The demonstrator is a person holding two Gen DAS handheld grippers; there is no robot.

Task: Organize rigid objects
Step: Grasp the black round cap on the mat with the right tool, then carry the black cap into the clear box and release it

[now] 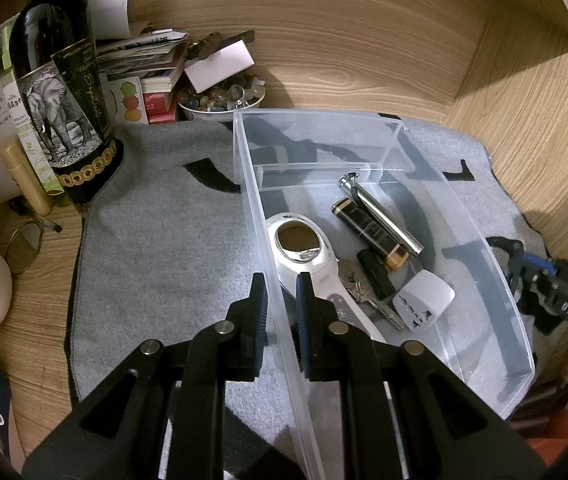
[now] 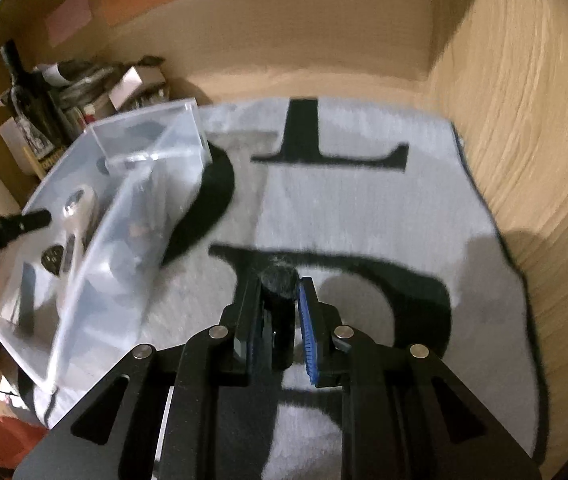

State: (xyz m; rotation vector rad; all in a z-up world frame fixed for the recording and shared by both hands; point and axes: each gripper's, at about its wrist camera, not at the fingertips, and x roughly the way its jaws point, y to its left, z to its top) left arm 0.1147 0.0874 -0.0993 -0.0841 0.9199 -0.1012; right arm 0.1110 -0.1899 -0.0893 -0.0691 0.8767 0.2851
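Observation:
A clear plastic bin (image 1: 495, 264) sits on a grey mat. In it lie a white handheld device (image 1: 303, 252), a silver pen-like tube (image 1: 383, 216), a black and gold tube (image 1: 367, 232), keys (image 1: 357, 286) and a white plug adapter (image 1: 423, 300). My left gripper (image 1: 282, 292) straddles the bin's left wall, fingers closed on it. My right gripper (image 2: 282, 296) is shut on a black brush (image 2: 282, 308) with a fuzzy tip, above the mat to the right of the bin (image 2: 96, 240). The right gripper also shows at the bin's right side in the left wrist view (image 1: 531, 272).
A dark wine bottle (image 1: 60, 92), a stack of papers and boxes (image 1: 140, 68) and a bowl of stones (image 1: 220, 100) stand at the back left. Wooden walls (image 2: 523, 160) close in the back and right. The grey mat (image 2: 363, 208) carries large black letters.

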